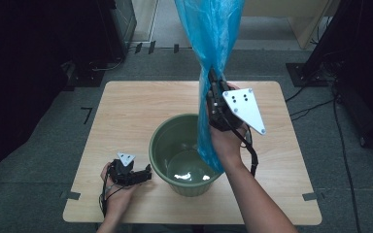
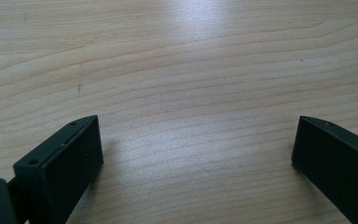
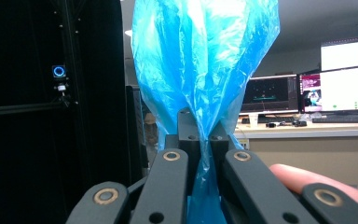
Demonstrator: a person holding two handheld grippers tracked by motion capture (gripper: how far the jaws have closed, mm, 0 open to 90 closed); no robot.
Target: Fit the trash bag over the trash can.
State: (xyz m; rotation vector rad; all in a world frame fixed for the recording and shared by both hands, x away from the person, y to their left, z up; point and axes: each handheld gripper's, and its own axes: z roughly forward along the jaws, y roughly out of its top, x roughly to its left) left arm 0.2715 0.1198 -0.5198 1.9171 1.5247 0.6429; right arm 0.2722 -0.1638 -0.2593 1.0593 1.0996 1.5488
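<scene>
Left hand-held gripper (image 1: 147, 174): jaws spread wide, nothing between them; rested on the table (image 1: 126, 111) just beside the bucket.
Green bucket (image 1: 162, 145): one counted, mid-table, open.
Blue plastic bag (image 1: 212, 34): one counted; judged light, limp, slippery; best gripped where gathered.
Right hand-held gripper (image 3: 199, 135): pressed together, the bag's bunched neck pinched, raised above the bucket.

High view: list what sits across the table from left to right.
Left gripper → green bucket → blue bag → right gripper
</scene>
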